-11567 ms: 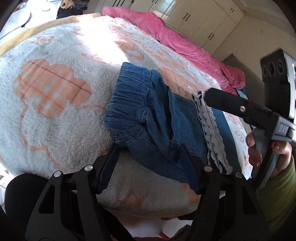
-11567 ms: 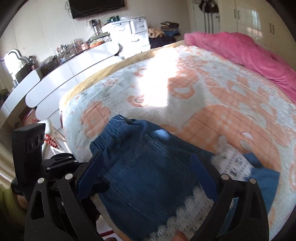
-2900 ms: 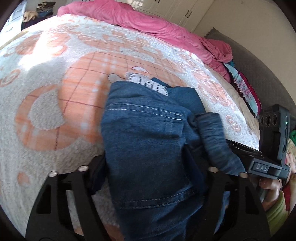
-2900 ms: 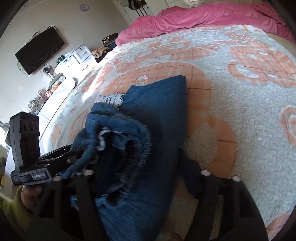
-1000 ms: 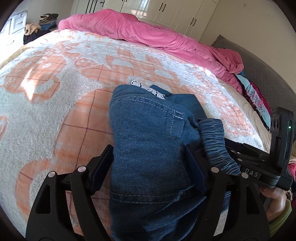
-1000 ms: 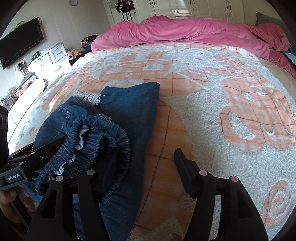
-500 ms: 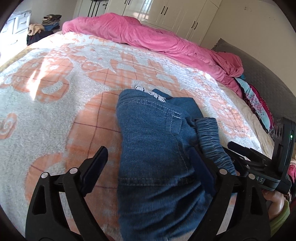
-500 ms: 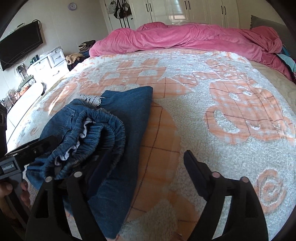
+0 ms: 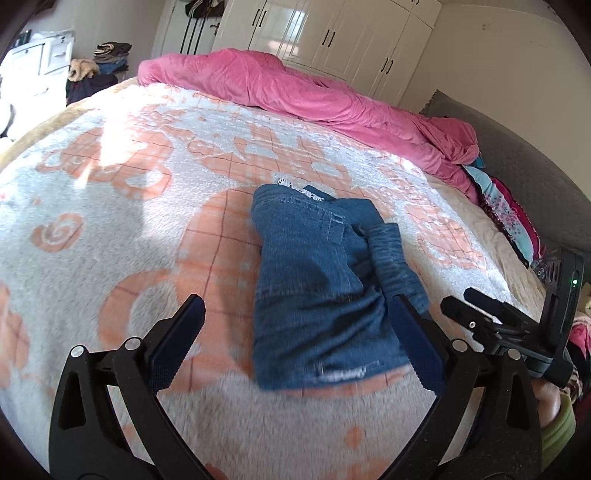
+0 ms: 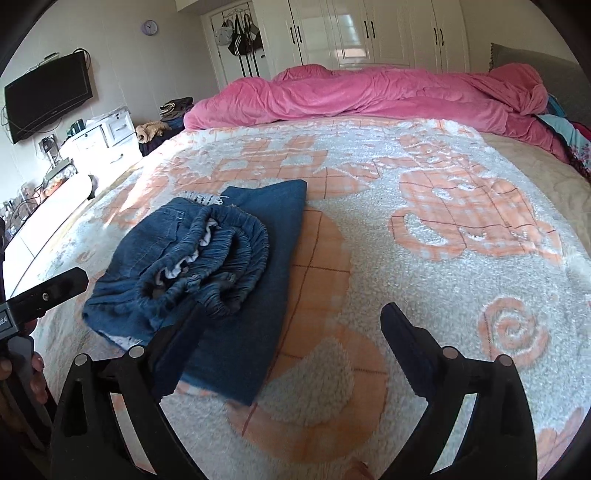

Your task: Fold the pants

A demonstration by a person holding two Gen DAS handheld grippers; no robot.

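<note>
The folded blue denim pants [image 9: 321,288] lie on the white and orange fleece blanket [image 9: 110,229]. White lace trim peeks out at their far end, and the elastic waistband [image 10: 221,251] is bunched on top. My left gripper [image 9: 295,310] hangs just short of the pants' near edge. Its jaws are opening wide, with denim between the tips and no pad pressing on it. My right gripper [image 10: 293,310] is also opening, its left finger [image 10: 184,332] over the pants' near corner and nothing gripped. Each gripper shows in the other's view, the right [image 9: 480,321] and the left [image 10: 48,291].
A pink duvet [image 10: 369,96] is heaped along the far side of the bed. White wardrobes [image 10: 369,33] stand behind it. A TV [image 10: 48,99] and a white dresser [image 10: 103,140] are at the left. Folded clothes [image 9: 506,218] lie by the grey headboard [image 9: 517,155].
Both grippers have opened wide and drawn back and up from the pants. The pants, held earlier, now rest free on the blanket.
</note>
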